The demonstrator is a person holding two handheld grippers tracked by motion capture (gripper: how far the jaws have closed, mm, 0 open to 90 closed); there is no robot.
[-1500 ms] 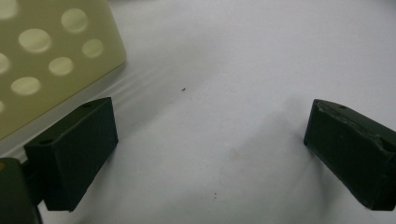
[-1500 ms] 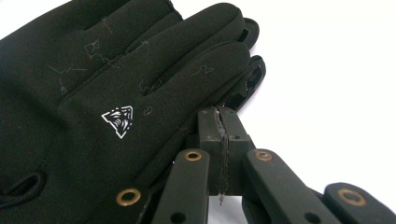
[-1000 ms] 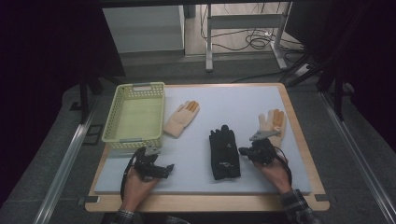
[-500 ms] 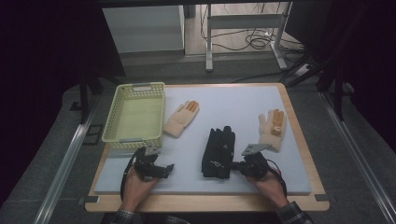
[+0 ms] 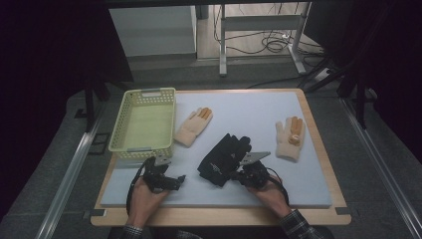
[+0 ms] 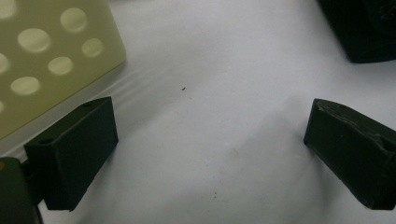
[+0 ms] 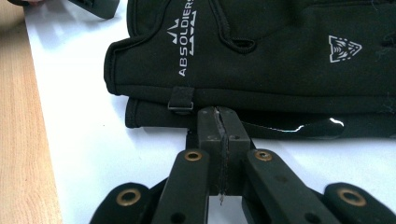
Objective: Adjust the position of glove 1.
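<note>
A pair of black gloves [image 5: 226, 157], one stacked on the other, lies in the middle of the white mat. My right gripper [image 5: 242, 172] is shut, and its tips [image 7: 219, 114] rest against the edge of the lower black glove [image 7: 261, 51] with nothing between the jaws. My left gripper [image 5: 176, 178] rests low on the mat at the front left and stands open [image 6: 210, 144] over bare mat. The basket's corner [image 6: 46, 56] is close by its left jaw. An edge of the black gloves [image 6: 364, 28] shows far off in the left gripper view.
A pale yellow-green perforated basket [image 5: 149, 92] stands at the mat's left. One cream glove with orange fingertips [image 5: 193, 127] lies beside it and another [image 5: 290, 137] at the right. The table's wooden edge [image 7: 23, 140] runs along the near side.
My right gripper has slid left up to the black gloves, which have shifted and turned slightly to the left. The left gripper has stayed put.
</note>
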